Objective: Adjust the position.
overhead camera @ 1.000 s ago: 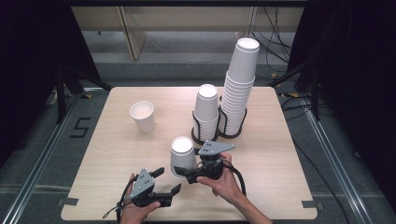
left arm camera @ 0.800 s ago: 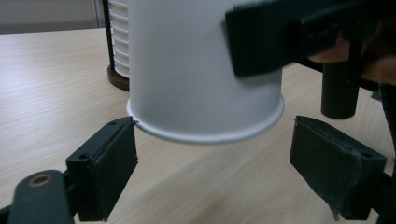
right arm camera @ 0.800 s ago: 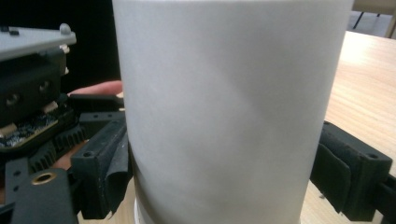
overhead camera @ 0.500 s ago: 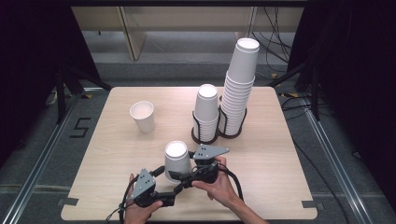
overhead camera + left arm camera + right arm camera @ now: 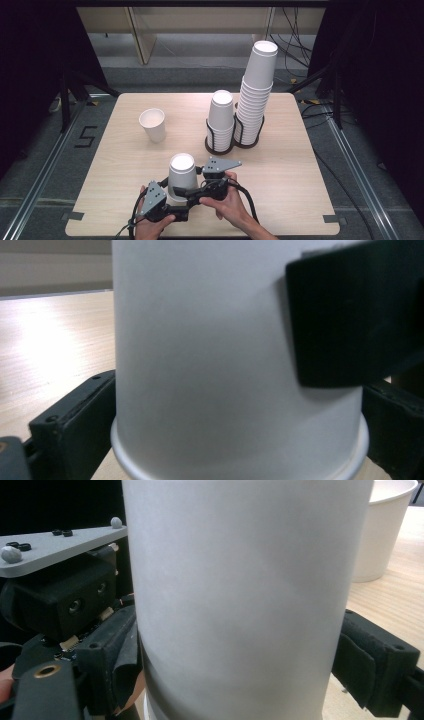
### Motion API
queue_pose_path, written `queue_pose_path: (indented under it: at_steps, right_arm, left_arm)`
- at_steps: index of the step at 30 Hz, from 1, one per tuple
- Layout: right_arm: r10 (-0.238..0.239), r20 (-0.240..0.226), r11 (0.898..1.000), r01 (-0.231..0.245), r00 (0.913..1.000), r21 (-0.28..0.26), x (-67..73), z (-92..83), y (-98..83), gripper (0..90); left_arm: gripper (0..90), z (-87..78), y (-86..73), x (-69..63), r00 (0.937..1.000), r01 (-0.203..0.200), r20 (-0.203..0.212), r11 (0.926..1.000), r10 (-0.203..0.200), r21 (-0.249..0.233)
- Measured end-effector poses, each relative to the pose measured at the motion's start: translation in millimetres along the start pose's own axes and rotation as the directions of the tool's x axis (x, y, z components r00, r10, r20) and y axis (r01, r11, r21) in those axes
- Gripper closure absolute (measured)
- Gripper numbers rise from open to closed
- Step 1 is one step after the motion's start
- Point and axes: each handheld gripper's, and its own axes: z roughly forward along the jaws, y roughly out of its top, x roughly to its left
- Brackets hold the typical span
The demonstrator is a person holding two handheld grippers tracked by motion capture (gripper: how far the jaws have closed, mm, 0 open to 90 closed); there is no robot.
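Note:
An upside-down white paper cup [image 5: 181, 171] stands near the table's front edge between both hands. My right gripper [image 5: 193, 181] is shut on the cup's wall [image 5: 240, 580], one pad on each side. One of its black fingers [image 5: 350, 315] lies across the cup in the left gripper view. My left gripper [image 5: 175, 201] reaches in from the lower left. Its jaws have just been opening and stand open, flanking the cup's rim [image 5: 235, 460] low down on both sides.
An upright empty cup [image 5: 153, 125] stands at the back left of the wooden table [image 5: 300, 175]. A black two-ring holder [image 5: 220, 147] at the back centre carries a short cup stack [image 5: 221, 112] and a tall stack [image 5: 256, 95].
The right gripper brought the upside-down cup leftward and toward the front edge, down between the left gripper's jaws. The left jaws spread apart around it.

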Motion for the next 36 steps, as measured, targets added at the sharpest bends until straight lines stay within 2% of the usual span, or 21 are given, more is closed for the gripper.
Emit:
queue_pose_path:
  at_steps: [8, 11, 13, 15, 17, 18, 19, 20, 21, 22, 23, 25, 26, 27, 28, 29, 31, 33, 34, 35, 36]
  right_arm:
    - [0.008, -0.004, 1.000, -0.008, 1.0000, 0.006, 0.3, 1.5, -0.6, 14.7]
    - [0.001, 0.000, 0.999, -0.001, 1.0000, 0.032, 1.3, 0.7, 1.3, 13.0]
    - [0.000, 0.001, 0.999, -0.001, 1.0000, 0.039, 1.4, -1.4, 3.8, 12.5]
    - [-0.042, 0.006, 0.999, 0.042, 0.9991, 0.033, 1.0, -4.2, 8.1, 12.9]
    - [-0.048, 0.000, 0.998, 0.047, 0.9989, 0.041, 1.7, -8.4, 13.4, 14.2]
    - [-0.088, 0.007, 0.995, 0.088, 0.9961, 0.041, 1.6, -14.5, 21.4, 15.1]
    - [-0.090, 0.013, 0.995, 0.090, 0.9958, 0.037, 1.6, -16.4, 23.7, 15.2]
    - [-0.090, 0.013, 0.995, 0.090, 0.9958, 0.037, 1.6, -16.4, 23.7, 15.2]
    - [-0.094, 0.003, 0.994, 0.094, 0.9956, 0.059, 1.4, -22.1, 29.5, 15.5]
    - [-0.094, 0.003, 0.994, 0.094, 0.9956, 0.059, 1.4, -22.1, 29.5, 15.5]
    - [-0.081, 0.001, 0.993, 0.081, 0.9967, 0.084, 1.6, -25.0, 31.9, 15.6]
    - [-0.094, 0.009, 0.991, 0.093, 0.9955, 0.097, 0.5, -26.8, 33.2, 15.9]
    - [-0.085, -0.010, 0.991, 0.086, 0.9963, 0.099, -0.1, -26.3, 33.1, 16.1]
    - [-0.085, -0.003, 0.990, 0.085, 0.9964, 0.109, -0.9, -27.4, 33.5, 16.3]
    - [-0.060, -0.028, 0.992, 0.062, 0.9978, 0.113, -2.3, -27.8, 33.6, 18.2]
    - [-0.071, -0.024, 0.991, 0.073, 0.9972, 0.109, -3.0, -28.6, 33.9, 20.6]
    - [-0.069, -0.022, 0.991, 0.071, 0.9974, 0.117, -3.4, -29.7, 34.1, 21.5]
    - [-0.034, -0.035, 0.993, 0.037, 0.9988, 0.116, -4.6, -29.7, 34.0, 22.8]
    - [-0.014, -0.031, 0.993, 0.017, 0.9994, 0.114, -4.7, -30.7, 34.4, 23.0]
    - [-0.014, -0.031, 0.993, 0.017, 0.9994, 0.114, -4.7, -30.7, 34.4, 23.0]
    - [0.026, -0.024, 0.996, -0.024, 0.9994, 0.087, -5.5, -33.5, 35.9, 23.5]
  left_arm:
    - [4.1, -0.1, 0.7, -0.4, 0.9999, -0.011, 0.006, 0.9999, 0.011, -0.005]
    - [5.8, -1.0, 1.1, -0.2, 0.9992, -0.038, 0.013, 0.9992, 0.038, 0.009]
    - [7.1, 0.4, 1.6, 0.6, 0.9986, -0.046, 0.024, 0.9989, 0.046, -0.011]
    - [7.5, -1.7, 2.9, 1.9, 0.9964, -0.083, 0.018, 0.9965, 0.083, 0.008]
    - [7.7, -1.4, 3.0, 2.8, 0.9937, -0.109, 0.029, 0.9937, 0.108, 0.026]
    - [7.9, -0.8, 2.7, 2.2, 0.9937, -0.107, 0.038, 0.9935, 0.106, 0.038]
    - [8.0, 0.6, 2.0, 1.9, 0.9933, -0.108, 0.044, 0.9935, 0.107, 0.034]
    - [8.0, 0.2, 2.2, 1.1, 0.9922, -0.119, 0.047, 0.9910, 0.116, 0.061]
    - [8.2, 1.8, 1.3, -0.6, 0.9912, -0.124, 0.055, 0.9900, 0.120, 0.068]
    - [8.2, 2.1, 1.0, -1.2, 0.9897, -0.134, 0.059, 0.9881, 0.130, 0.074]
    - [8.3, 2.7, 0.9, -3.2, 0.9840, -0.168, 0.075, 0.9812, 0.161, 0.095]
    - [8.3, 2.8, 0.9, -4.3, 0.9822, -0.178, 0.077, 0.9790, 0.171, 0.099]
    - [8.4, 4.0, 1.6, -4.3, 0.9743, -0.216, 0.083, 0.9724, 0.209, 0.088]
    - [8.4, 4.7, 1.4, -5.3, 0.9716, -0.226, 0.092, 0.9705, 0.218, 0.085]
    - [8.4, 3.9, 1.2, -7.1, 0.9690, -0.236, 0.099, 0.9669, 0.226, 0.097]
    - [8.4, 3.8, 1.3, -7.3, 0.9678, -0.239, 0.108, 0.9654, 0.228, 0.105]
    - [8.0, 4.1, 0.9, -7.6, 0.9682, -0.237, 0.107, 0.9657, 0.226, 0.105]
    - [6.3, 4.8, 0.2, -7.1, 0.9711, -0.221, 0.113, 0.9703, 0.210, 0.098]
    - [5.4, 5.2, -0.3, -6.2, 0.9742, -0.202, 0.116, 0.9774, 0.193, 0.064]
    - [4.6, 5.2, -0.3, -6.2, 0.9742, -0.202, 0.116, 0.9774, 0.193, 0.064]
    - [4.0, 4.0, -0.4, -5.6, 0.9765, -0.190, 0.108, 0.9815, 0.186, 0.024]
